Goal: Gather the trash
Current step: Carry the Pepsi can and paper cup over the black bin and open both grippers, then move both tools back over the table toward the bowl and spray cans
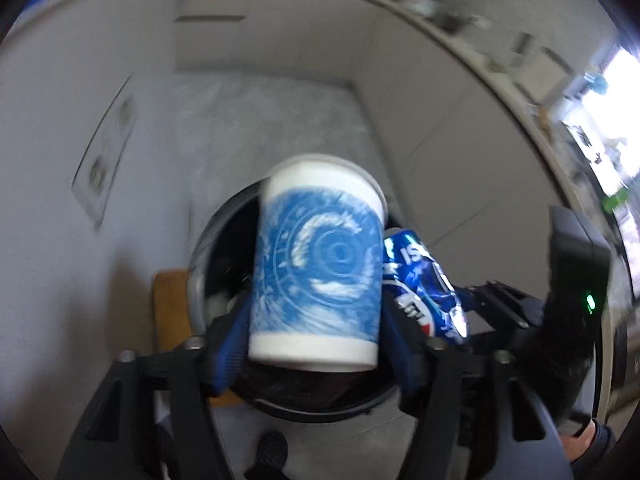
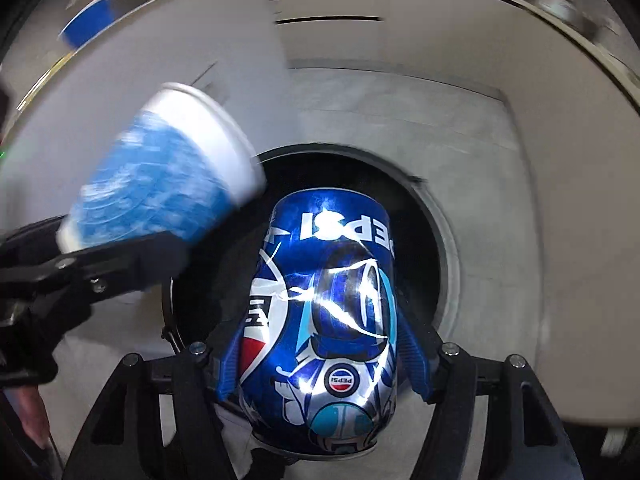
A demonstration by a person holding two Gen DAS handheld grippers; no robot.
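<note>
My left gripper (image 1: 316, 320) is shut on a blue and white paper cup (image 1: 318, 268), held mouth-forward above a round dark trash bin (image 1: 208, 248). My right gripper (image 2: 324, 344) is shut on a dented blue Pepsi can (image 2: 324, 320), held over the same bin opening (image 2: 416, 216). The can also shows in the left wrist view (image 1: 424, 284), just right of the cup. The cup (image 2: 160, 192) and the left gripper (image 2: 100, 264) show at the left of the right wrist view.
The bin stands on a grey floor (image 1: 272, 120) between white cabinet fronts (image 1: 440, 112). A brown mat (image 1: 170, 312) lies left of the bin. A cluttered counter edge (image 1: 432, 4) curves along the top. A blue cup (image 2: 90, 20) sits far up left.
</note>
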